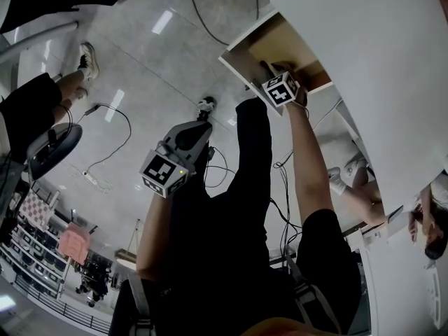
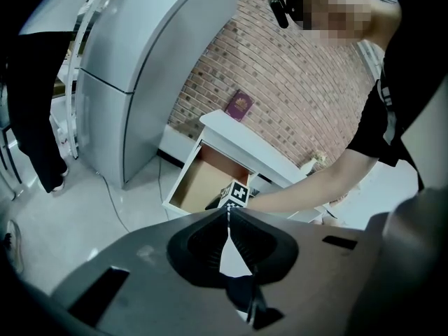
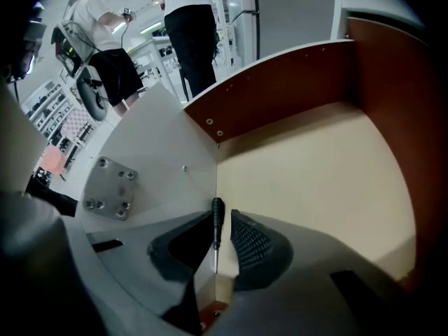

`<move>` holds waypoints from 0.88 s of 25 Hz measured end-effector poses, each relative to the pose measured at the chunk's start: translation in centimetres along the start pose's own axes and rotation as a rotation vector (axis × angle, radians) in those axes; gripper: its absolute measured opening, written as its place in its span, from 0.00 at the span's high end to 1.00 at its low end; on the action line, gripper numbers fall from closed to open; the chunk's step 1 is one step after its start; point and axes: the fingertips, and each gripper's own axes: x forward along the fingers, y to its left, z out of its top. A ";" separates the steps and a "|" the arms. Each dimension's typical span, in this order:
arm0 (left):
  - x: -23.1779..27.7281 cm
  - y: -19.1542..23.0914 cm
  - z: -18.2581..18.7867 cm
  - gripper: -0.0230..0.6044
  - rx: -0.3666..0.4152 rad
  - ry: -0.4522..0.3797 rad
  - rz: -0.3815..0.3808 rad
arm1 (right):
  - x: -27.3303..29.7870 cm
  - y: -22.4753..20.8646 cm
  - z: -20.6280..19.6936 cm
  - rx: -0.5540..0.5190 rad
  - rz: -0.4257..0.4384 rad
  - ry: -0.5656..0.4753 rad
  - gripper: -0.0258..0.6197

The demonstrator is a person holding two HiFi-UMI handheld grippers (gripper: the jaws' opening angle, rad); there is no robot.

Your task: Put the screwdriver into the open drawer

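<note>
The drawer [image 1: 238, 63] stands pulled out of a white cabinet [image 1: 378, 61], with a tan floor [image 3: 308, 180] and white front panel [image 3: 161, 159]. My right gripper [image 1: 270, 68] reaches down into it. In the right gripper view a thin screwdriver [image 3: 216, 222], black handle and metal shaft, lies at the drawer's inner corner between the jaws of my right gripper [image 3: 224, 214]. It rests against the left jaw, with a gap to the right pad, so the jaws stand slightly open. My left gripper [image 1: 203, 109] hangs over the floor away from the drawer, shut and empty [image 2: 227, 213].
Cables [image 1: 210, 26] run across the grey floor. People stand at the left [image 1: 42, 96] and right [image 1: 350, 180]. In the left gripper view a tall grey cabinet [image 2: 133, 82], a brick wall [image 2: 294, 96] and a red book [image 2: 239, 106] on the cabinet top show.
</note>
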 end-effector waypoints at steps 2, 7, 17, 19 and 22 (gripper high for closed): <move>0.2 -0.6 0.4 0.93 0.021 0.006 -0.017 | -1.4 0.3 0.0 0.029 0.001 -0.006 0.77; -0.3 -2.7 0.9 0.93 0.094 0.034 -0.059 | -5.7 1.6 -1.1 0.089 -0.012 -0.051 0.84; -3.3 -7.7 3.3 0.93 0.163 0.047 -0.123 | -16.8 5.8 -5.1 0.303 -0.018 -0.145 0.87; -3.6 -8.9 3.7 0.93 0.173 0.040 -0.148 | -19.4 6.1 -6.3 0.362 -0.039 -0.150 0.87; -4.7 -9.9 4.3 0.93 0.233 0.050 -0.183 | -23.2 8.1 -6.6 0.394 -0.063 -0.171 0.87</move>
